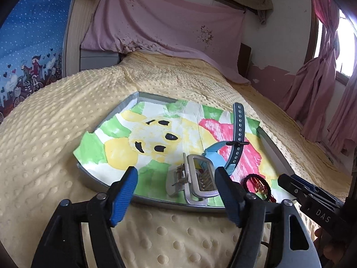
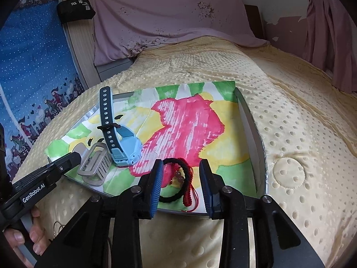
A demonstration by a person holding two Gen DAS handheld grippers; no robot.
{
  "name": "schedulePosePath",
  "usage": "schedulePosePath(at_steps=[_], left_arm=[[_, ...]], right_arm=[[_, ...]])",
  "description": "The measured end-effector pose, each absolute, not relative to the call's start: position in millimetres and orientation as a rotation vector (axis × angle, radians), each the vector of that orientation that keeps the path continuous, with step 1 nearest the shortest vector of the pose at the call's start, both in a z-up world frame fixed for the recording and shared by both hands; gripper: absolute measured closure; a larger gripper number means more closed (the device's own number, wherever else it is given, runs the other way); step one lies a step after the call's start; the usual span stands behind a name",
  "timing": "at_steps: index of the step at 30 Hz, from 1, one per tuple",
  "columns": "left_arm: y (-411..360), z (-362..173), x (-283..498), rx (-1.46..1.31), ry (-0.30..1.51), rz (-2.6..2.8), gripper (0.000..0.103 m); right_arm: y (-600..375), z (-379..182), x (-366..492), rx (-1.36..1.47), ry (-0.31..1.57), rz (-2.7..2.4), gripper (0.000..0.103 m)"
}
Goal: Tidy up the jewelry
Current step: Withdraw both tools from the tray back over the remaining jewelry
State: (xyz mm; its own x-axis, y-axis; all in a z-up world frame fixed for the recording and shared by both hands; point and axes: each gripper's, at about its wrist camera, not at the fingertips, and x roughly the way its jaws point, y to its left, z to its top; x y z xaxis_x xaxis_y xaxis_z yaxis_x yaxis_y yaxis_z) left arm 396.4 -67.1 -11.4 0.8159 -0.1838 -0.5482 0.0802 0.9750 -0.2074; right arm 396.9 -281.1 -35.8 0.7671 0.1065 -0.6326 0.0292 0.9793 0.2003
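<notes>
A grey-rimmed tray lined with a painted paper lies on the bed. A grey hair claw clip rests at the tray's near edge, between the spread fingertips of my left gripper, which is open and not pressing it. A light blue watch with a dark strap stands just behind the clip. In the right wrist view, a black and red braided bracelet with beads lies on the paper between the fingers of my right gripper, which is open. The left finger hides part of the bracelet.
A yellow dotted blanket covers the bed all around the tray. A pink cloth hangs at the head end, pink curtains at the right, blue patterned fabric at the left. A person's hand grips the left tool's handle.
</notes>
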Motion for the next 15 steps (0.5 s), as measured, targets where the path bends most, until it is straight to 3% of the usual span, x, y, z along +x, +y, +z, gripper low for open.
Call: schedulePosePath(at_steps=[4,7,15], left_arm=[[-65.3,-3.9,387.5,-0.164,0.583,-0.133,0.032],[-61.7,2.9,378.6,-0.167,0.55,-0.127,0.021],[-57.7,21.9,347.0,-0.147,0.462,-0.12,0.004]], right_arm=[[-288.4,-31.3,386.0,0.215,0.661,0.034,0.058],[-293.0,-26.7,378.0,0.225,0.633,0.032,0.056],[-296.8,-4.0,344.6,0.238,0.525,0.035,0.026]])
